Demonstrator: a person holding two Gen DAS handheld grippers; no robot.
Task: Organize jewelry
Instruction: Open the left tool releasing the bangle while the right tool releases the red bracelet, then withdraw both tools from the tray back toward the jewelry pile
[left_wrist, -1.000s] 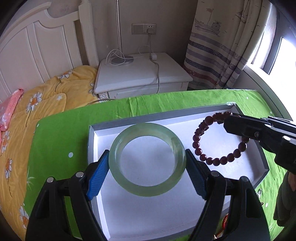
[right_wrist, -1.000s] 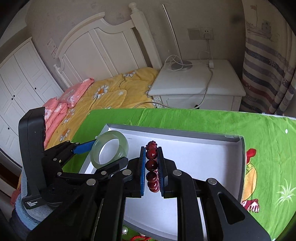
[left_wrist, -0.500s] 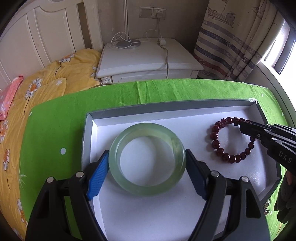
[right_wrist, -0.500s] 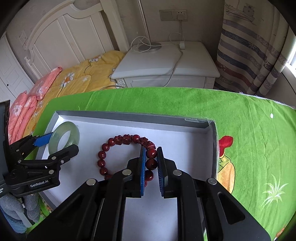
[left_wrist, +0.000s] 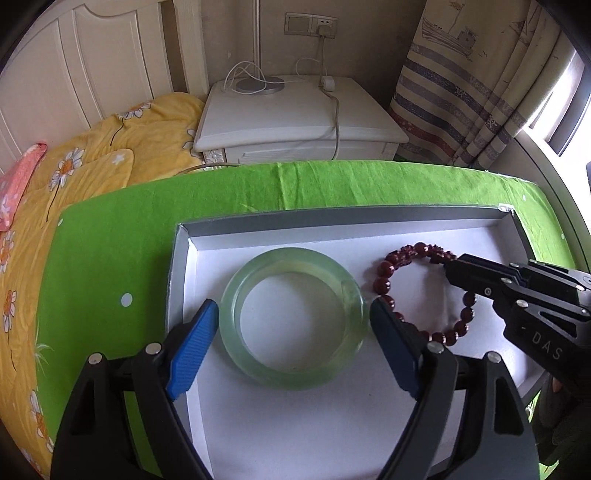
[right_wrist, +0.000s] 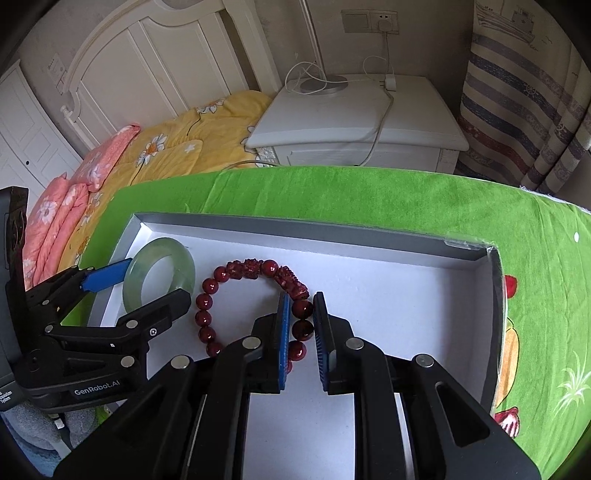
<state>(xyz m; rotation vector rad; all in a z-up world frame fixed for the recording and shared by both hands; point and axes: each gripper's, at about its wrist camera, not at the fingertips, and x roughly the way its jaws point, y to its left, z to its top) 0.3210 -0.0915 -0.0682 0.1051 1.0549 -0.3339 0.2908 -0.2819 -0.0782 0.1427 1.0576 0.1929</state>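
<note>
A pale green jade bangle lies flat on the white floor of a shallow grey-rimmed tray. My left gripper straddles it with its blue pads just clear of its sides. A dark red bead bracelet lies flat beside it on the right. My right gripper has its pads on either side of the bracelet's right-hand beads, with narrow gaps showing. In the left wrist view the bracelet is partly hidden by the right gripper.
The tray sits on a green cloth covering the table. Behind stand a white nightstand with cables, a bed with yellow bedding, and a striped curtain.
Both pieces have come down flat onto the tray floor. The left pads have parted slightly from the bangle, and the right pads have loosened from the beads.
</note>
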